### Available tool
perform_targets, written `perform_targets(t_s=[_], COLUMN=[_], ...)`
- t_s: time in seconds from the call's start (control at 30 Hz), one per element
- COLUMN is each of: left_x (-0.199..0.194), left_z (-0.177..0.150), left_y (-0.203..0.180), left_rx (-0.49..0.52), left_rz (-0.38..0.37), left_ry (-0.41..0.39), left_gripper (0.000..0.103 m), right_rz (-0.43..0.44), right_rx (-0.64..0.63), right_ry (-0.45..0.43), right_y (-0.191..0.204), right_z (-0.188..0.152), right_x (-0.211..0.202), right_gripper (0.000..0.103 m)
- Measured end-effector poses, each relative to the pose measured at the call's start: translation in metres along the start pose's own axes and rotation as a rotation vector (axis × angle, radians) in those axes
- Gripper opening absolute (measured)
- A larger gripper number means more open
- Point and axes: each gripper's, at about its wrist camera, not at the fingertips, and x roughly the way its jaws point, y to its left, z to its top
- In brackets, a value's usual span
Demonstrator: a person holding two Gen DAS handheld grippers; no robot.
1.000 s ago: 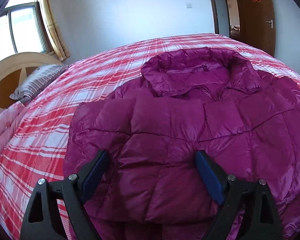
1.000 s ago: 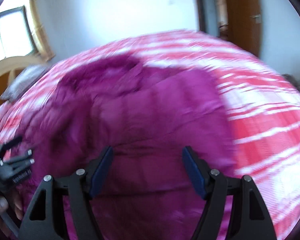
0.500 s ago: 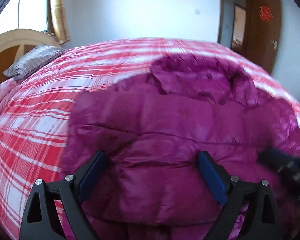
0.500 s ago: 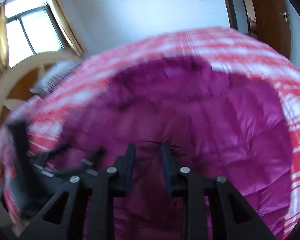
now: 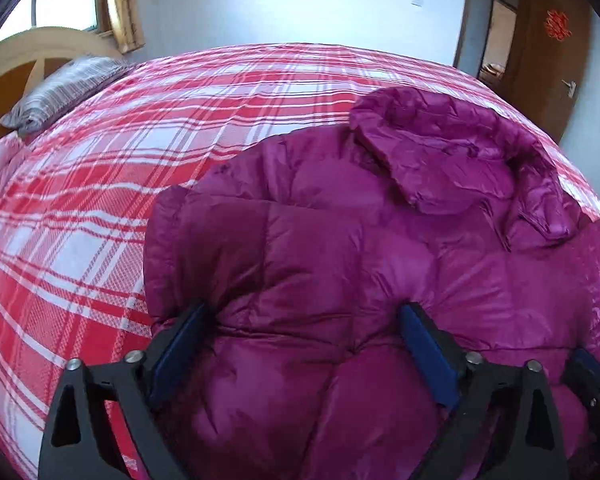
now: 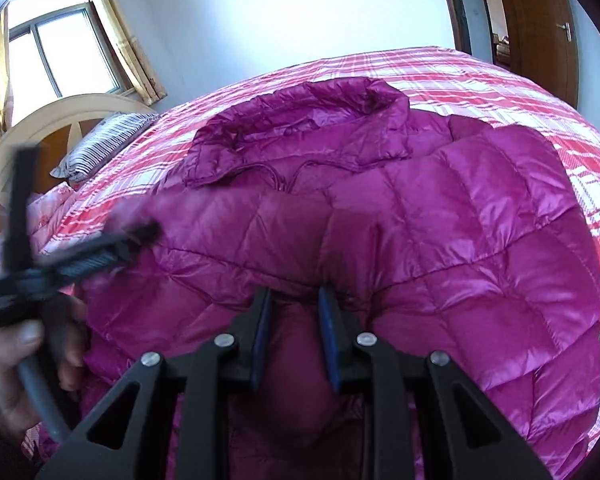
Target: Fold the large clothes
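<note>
Jaws first: left gripper (image 5: 304, 320) spread wide and still opening, blue pads apart with a puffy bulge of jacket between them, pads not pressing it; right gripper (image 6: 294, 300) jaws drawn close together, pinching a fold of the jacket's lower front between blue pads

Counts: one magenta down jacket (image 5: 380, 264), one bed with red-white plaid cover (image 5: 100, 184), one striped pillow (image 5: 64, 92), two black grippers, one bare hand (image 6: 16, 364), one window (image 6: 56, 56), one brown door (image 5: 556, 52)

Jacket lies flat on the bed, front up, hood (image 5: 432, 152) toward the far side, hem toward the cameras

Left wrist view only: wide stretch of plaid cover left of the jacket, the jacket's left edge rolled over, tip of the right gripper poking in at the lower right corner (image 5: 592, 380)

Right wrist view only: hand gripping the left gripper's handle at far left, blurred; curved wooden headboard (image 6: 20, 136) behind the pillow; yellow curtains by the window; drawcords (image 6: 284, 176) below the hood; the jacket's right sleeve side reaching the plaid

Materials: jacket shiny, quilted in padded squares, puffy; cover woven plaid; gripper frames flat black plastic with metal rivets; pillow grey-white striped
</note>
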Motion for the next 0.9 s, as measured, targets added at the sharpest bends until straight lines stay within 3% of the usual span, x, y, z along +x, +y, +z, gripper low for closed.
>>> perform_targets(t_s=[0.2, 0.27, 0.33, 0.4, 0.47, 0.53, 0.57, 0.6, 0.67, 0.9], left_x=[0.002, 0.001, 0.001, 0.002, 0.002, 0.002, 0.001, 0.001, 0.001, 0.002], left_z=[-0.004, -0.006, -0.007, -0.007, -0.007, -0.007, -0.008, -0.008, -0.008, -0.008], left_y=[0.003, 0.000, 0.000, 0.000, 0.000, 0.000, 0.001, 0.001, 0.002, 0.001], left_rx=[-0.015, -0.007, -0.009, -0.013, -0.016, -0.018, -0.020, -0.021, -0.020, -0.018], left_rz=[-0.005, 0.008, 0.006, 0.003, 0.000, 0.000, -0.001, -0.002, -0.003, 0.003], left_ry=[-0.009, -0.015, -0.017, -0.018, -0.019, -0.021, -0.022, -0.023, -0.023, -0.016], left_gripper=[0.101, 0.101, 0.101, 0.101, 0.101, 0.101, 0.101, 0.101, 0.101, 0.102], right_rz=[-0.007, -0.067, -0.113, -0.113, -0.118, -0.112, -0.122, -0.127, -0.151, -0.125], right_rx=[-0.002, -0.026, -0.040, -0.067, -0.104, -0.134, -0.155, -0.161, -0.172, -0.152], right_ry=[0.005, 0.008, -0.026, -0.104, -0.125, -0.090, -0.042, -0.017, 0.034, 0.048], right_y=[0.002, 0.008, 0.018, 0.034, 0.046, 0.051, 0.052, 0.050, 0.041, 0.029], right_z=[0.000, 0.002, 0.008, 0.017, 0.023, 0.024, 0.022, 0.020, 0.009, 0.006], right_x=[-0.002, -0.009, -0.024, -0.043, -0.047, -0.035, -0.021, -0.012, 0.008, 0.014], right_gripper=[0.027, 0.028, 0.037, 0.054, 0.065, 0.063, 0.057, 0.045, 0.039, 0.037])
